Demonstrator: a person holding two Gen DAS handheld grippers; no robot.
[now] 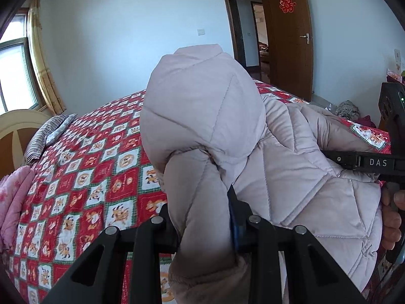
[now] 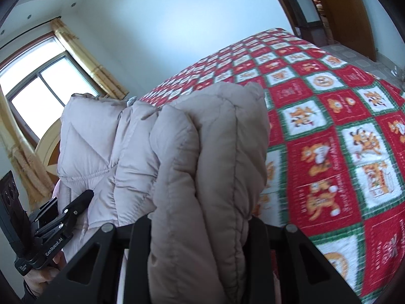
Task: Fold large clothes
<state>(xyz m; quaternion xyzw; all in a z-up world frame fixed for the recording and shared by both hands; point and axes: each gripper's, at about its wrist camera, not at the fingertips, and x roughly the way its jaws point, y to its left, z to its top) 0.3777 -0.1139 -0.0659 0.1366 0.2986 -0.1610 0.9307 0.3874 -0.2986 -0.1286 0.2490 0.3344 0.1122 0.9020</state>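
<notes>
Pale pinkish-grey padded jacket (image 1: 215, 116), quilted in diamond and channel stitching, puffy, matte shell, bunched into thick rolls and lifted above the bed. Left tongs (image 1: 205, 230) clenched on a fat fold of the jacket, black metal links with round silver rivets showing either side of the fabric. Right tongs (image 2: 200, 228) likewise clamped on a thick wad of it, the padding bulging upward between the black arms. In the left wrist view the right tool's black bar reads "DAS", with fingers (image 1: 391, 217) wrapped round its handle at the right edge. In the right wrist view the left tool's side reads "GenRobot.AI". Bedspread (image 1: 83, 177) is quilted cotton-look, red and white squares with green borders, orange cartoon animals, lettering too small to read. Striped pillow (image 1: 45, 134) near the cream headboard. Brown wooden door (image 1: 288, 38) carries a red paper cut-out character.
</notes>
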